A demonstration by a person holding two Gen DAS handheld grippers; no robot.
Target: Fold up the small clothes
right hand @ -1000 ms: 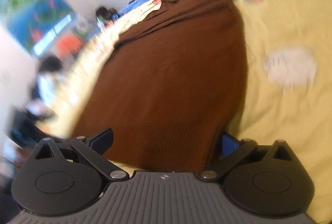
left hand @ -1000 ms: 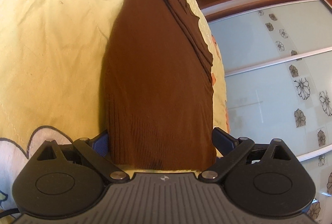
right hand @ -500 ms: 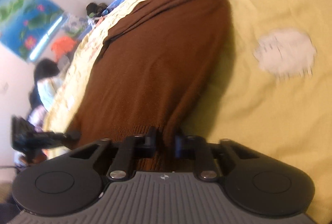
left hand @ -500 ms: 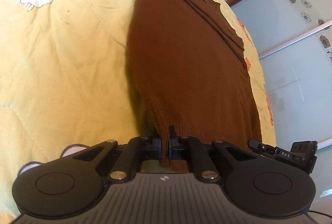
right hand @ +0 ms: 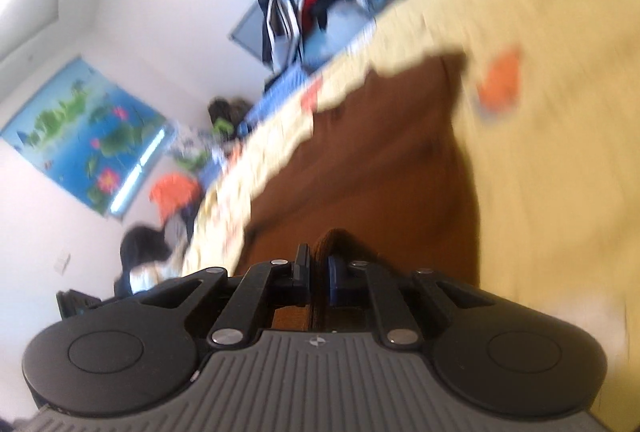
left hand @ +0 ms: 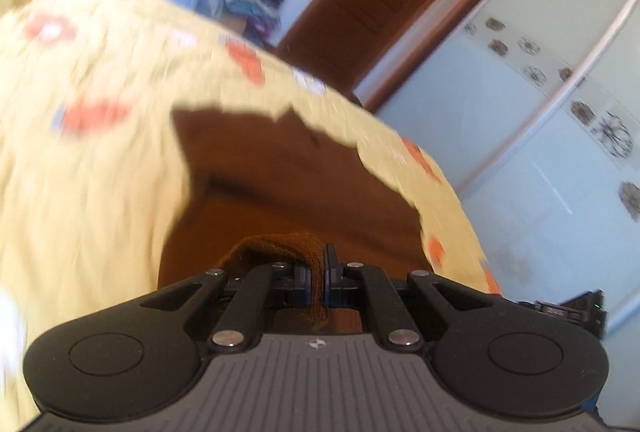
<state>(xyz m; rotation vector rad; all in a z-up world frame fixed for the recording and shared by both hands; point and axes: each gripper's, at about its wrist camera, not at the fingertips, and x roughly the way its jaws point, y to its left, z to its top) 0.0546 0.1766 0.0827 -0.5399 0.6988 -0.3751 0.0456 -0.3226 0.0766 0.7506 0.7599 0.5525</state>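
Garment: brown knit garment (left hand: 304, 188), plain, ribbed at its hem.
Surface: lies on the yellow patterned bedspread (left hand: 92, 160), near its edge.
Near end: ribbed hem (left hand: 316, 272) bunched and lifted off the bedspread, pinched at two points.
Far end: lies flat, its outline jagged against the yellow.
Sharpness: blurred in both views.
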